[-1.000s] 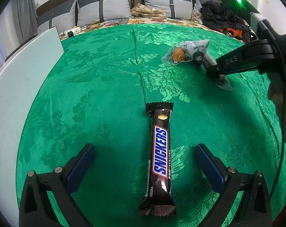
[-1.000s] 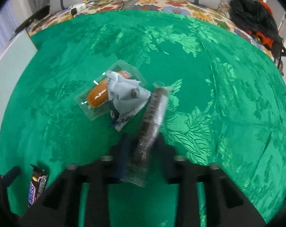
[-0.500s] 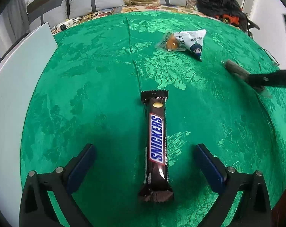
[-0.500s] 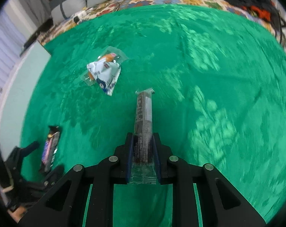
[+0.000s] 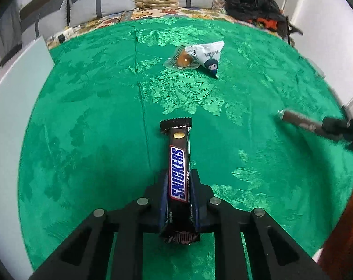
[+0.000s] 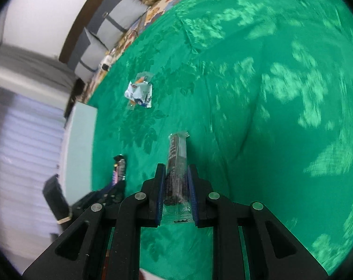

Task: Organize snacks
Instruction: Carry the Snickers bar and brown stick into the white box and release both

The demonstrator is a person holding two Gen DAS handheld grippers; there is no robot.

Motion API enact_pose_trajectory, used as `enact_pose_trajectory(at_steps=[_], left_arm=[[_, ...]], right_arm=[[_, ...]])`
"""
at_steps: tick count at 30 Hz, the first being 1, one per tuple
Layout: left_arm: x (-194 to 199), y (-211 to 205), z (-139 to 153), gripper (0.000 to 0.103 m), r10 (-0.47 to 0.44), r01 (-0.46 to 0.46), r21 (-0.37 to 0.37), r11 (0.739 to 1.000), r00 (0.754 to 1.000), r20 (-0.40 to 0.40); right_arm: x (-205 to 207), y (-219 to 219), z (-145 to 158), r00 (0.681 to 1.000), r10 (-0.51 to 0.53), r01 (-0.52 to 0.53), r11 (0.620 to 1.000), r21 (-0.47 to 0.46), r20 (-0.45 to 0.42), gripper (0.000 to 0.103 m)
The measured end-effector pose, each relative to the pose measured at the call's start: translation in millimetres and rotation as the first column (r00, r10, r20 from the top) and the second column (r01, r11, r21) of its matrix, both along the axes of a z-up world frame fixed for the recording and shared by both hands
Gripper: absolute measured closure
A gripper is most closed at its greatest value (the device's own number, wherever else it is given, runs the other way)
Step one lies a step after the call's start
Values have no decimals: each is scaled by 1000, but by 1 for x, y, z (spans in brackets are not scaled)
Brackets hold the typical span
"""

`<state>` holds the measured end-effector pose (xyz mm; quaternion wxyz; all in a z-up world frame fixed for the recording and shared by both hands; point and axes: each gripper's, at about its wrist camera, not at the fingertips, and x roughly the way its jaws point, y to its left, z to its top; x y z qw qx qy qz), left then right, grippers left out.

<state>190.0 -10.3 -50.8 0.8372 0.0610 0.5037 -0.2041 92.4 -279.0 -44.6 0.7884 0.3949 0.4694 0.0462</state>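
My left gripper (image 5: 178, 186) is shut on a brown Snickers bar (image 5: 178, 163) that points away from me over the green cloth. My right gripper (image 6: 175, 177) is shut on a clear-wrapped dark snack bar (image 6: 176, 161) and holds it above the cloth. That bar (image 5: 297, 120) and the right gripper show at the right edge of the left wrist view. The Snickers bar (image 6: 119, 166) shows at the lower left of the right wrist view. A white snack packet (image 5: 209, 54) (image 6: 140, 92) lies on a clear packet with an orange snack (image 5: 182, 58) further back.
A green patterned cloth (image 5: 94, 116) covers the table. A pale board (image 5: 10, 107) stands along the left edge. A sofa with grey cushions (image 5: 101, 2) and dark clothes (image 5: 253, 2) lie beyond the table.
My left gripper has closed on the Snickers bar. My right gripper has carried the clear-wrapped bar away from the packets to the right and turned toward the left gripper.
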Motion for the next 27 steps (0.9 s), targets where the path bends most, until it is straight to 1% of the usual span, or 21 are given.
enact_pose_trajectory(at_steps=[2,7,10,13,15,19,22,23,25,26,27], left_arm=[[-4,6,4,86,18,-18,-49,999,1000,-8],[-15,22,29,86,54,-55,-180,982,998,-14],[-22,33,50,86,71,-70,-257,964,997,-8],[-28,46,71,86,89,-83,-317,945,996,7],[-35,61,88,86,106,-91,-364,927,994,22],[-42,101,121,86,150,-113,-428,897,987,53],[-42,145,145,86,208,-152,-465,872,975,72],[-40,164,154,86,233,-171,-474,864,970,75],[-35,202,168,86,287,-212,-470,857,953,94],[-33,217,172,86,309,-230,-457,859,945,106],[-29,235,176,86,337,-255,-439,861,934,118]], right_arm=[[-7,-3,-5,1000,-23,23,997,79,3,83],[-18,-6,-4,998,-60,54,980,194,29,83],[-24,-7,5,996,-69,54,970,236,56,83],[-26,-2,17,995,-64,43,969,244,80,83],[-25,6,27,994,-52,28,970,243,91,83],[-19,35,53,992,4,-35,969,245,126,83],[-7,69,75,986,45,-89,957,277,162,83],[3,88,86,981,67,-119,949,291,181,83],[19,115,99,973,101,-163,936,312,207,83],[34,139,110,964,134,-205,924,324,227,83],[41,153,115,959,154,-228,918,326,238,83]])
